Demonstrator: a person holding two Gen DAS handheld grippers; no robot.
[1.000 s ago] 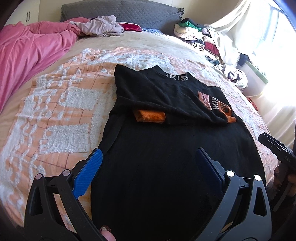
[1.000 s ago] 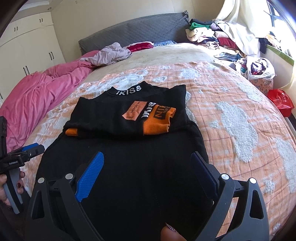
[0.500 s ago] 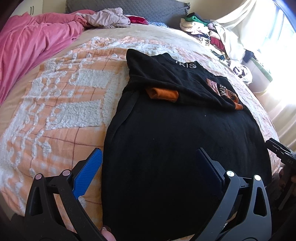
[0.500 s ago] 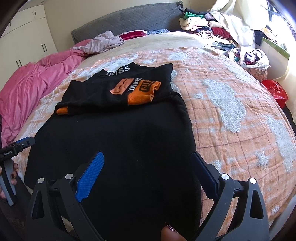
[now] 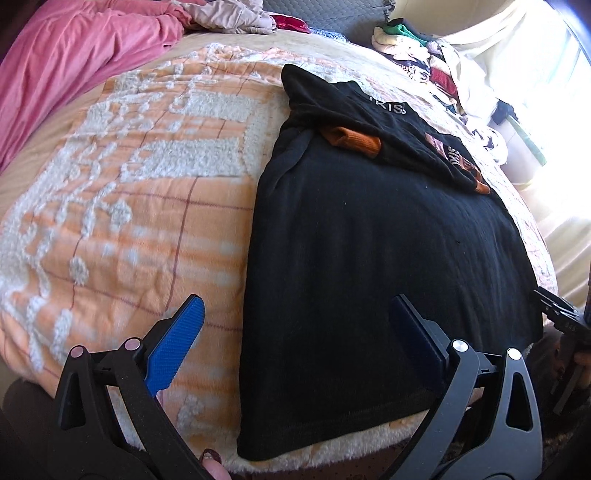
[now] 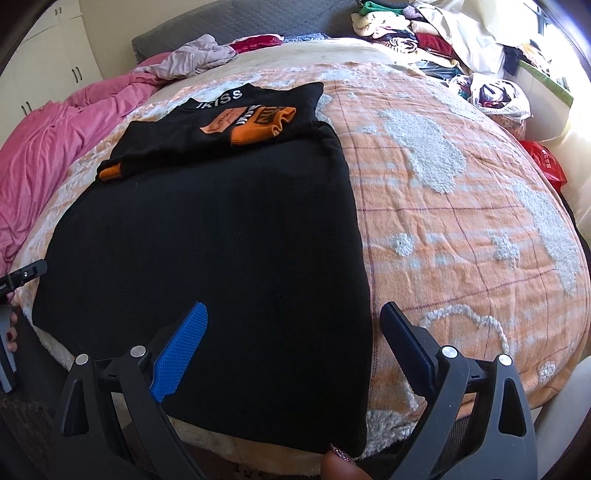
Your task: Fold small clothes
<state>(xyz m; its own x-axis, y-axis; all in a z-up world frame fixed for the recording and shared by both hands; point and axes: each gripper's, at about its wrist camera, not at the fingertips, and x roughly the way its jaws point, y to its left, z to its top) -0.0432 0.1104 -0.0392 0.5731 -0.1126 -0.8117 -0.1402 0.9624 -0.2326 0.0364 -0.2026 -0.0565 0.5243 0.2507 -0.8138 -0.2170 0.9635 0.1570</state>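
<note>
Two hand-held grippers, left [image 5: 295, 332] and right [image 6: 293, 336], jaws spread, empty, above the black sweater's [image 6: 207, 236] near hem

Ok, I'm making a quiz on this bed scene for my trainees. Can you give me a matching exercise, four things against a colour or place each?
Things:
1. sweater body
2. sleeve cuff
3. crumpled sheet
4. clothes pile

Descriptions:
A. pink, at the bed's left side
B. orange, folded onto the chest
C. black, spread towards the near edge
D. mixed colours, far right by the curtain

Pairs: 1-C, 2-B, 3-A, 4-D
</note>
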